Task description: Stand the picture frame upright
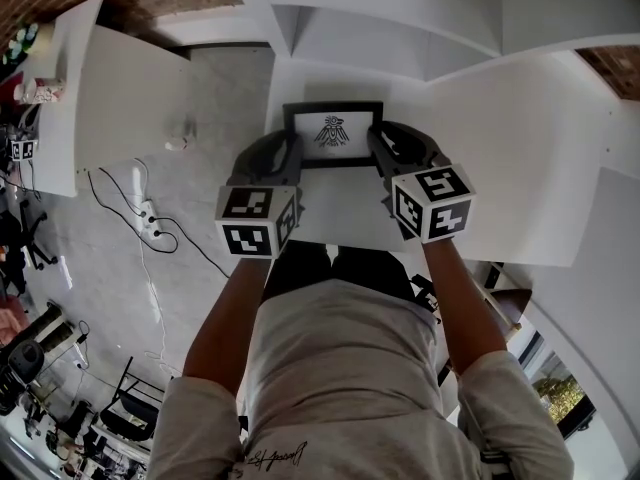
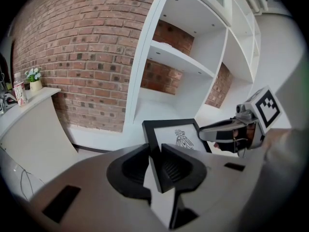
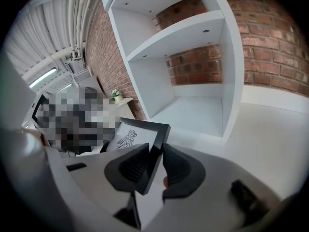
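White worktop runs from the person's waist out to a set of shelves, and it is bare apart from the picture frame.

Nearest, the left gripper has its fingers closed on the frame's left rail. The right gripper has its fingers clamped on the right rail, so the frame is carried between the two. It sits tilted, with the bird print facing up and back toward the person.

I judge the job to be partway through. The frame is firmly gripped on both sides and looks raised off flat, but it is not yet upright, and it must then be set down and released.

On the left, the worktop edge falls away close to the left gripper, with floor and a power strip below. On the right there is plenty of bare surface.

Just beyond the frame, the open shelves rise with a brick wall behind them. There is room to tip the frame up, but the shelf front limits any push forward.
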`<state>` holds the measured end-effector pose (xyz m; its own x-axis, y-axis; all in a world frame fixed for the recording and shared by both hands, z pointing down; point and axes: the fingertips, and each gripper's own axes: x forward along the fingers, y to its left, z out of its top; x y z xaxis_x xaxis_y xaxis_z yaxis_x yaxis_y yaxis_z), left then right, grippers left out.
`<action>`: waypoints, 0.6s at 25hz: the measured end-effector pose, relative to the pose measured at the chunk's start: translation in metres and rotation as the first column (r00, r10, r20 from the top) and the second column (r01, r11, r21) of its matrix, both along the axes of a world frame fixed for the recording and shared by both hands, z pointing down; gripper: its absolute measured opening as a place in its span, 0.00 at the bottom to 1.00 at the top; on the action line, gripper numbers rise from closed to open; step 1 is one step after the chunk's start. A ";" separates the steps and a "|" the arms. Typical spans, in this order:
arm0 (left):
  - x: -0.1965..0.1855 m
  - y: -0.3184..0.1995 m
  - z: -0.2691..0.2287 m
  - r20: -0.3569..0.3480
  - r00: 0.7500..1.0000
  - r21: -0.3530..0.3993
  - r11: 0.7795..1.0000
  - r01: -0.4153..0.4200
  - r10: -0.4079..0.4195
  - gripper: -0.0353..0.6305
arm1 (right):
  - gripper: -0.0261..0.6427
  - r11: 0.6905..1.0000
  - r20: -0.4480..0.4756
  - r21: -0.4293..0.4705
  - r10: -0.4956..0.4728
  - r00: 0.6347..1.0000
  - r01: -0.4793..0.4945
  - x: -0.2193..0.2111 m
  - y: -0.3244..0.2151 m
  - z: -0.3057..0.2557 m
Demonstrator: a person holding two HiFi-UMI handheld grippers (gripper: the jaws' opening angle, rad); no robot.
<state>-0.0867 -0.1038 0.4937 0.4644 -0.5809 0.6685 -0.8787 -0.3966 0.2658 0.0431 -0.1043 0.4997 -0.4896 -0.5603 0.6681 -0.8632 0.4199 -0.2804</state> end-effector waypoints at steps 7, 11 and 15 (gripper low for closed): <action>-0.017 -0.029 -0.014 -0.007 1.000 0.058 0.998 0.002 -0.001 0.19 | 0.19 0.998 0.008 0.060 0.004 1.000 -0.004 -0.017 -0.030 -0.012; -0.024 -0.043 -0.019 -0.015 1.000 0.075 0.997 0.004 -0.003 0.19 | 0.19 0.996 -0.003 0.094 0.004 1.000 -0.004 -0.024 -0.044 -0.018; -0.030 -0.057 -0.024 -0.012 1.000 0.099 0.995 0.001 0.001 0.19 | 0.19 0.994 0.002 0.113 0.012 1.000 -0.012 -0.030 -0.058 -0.022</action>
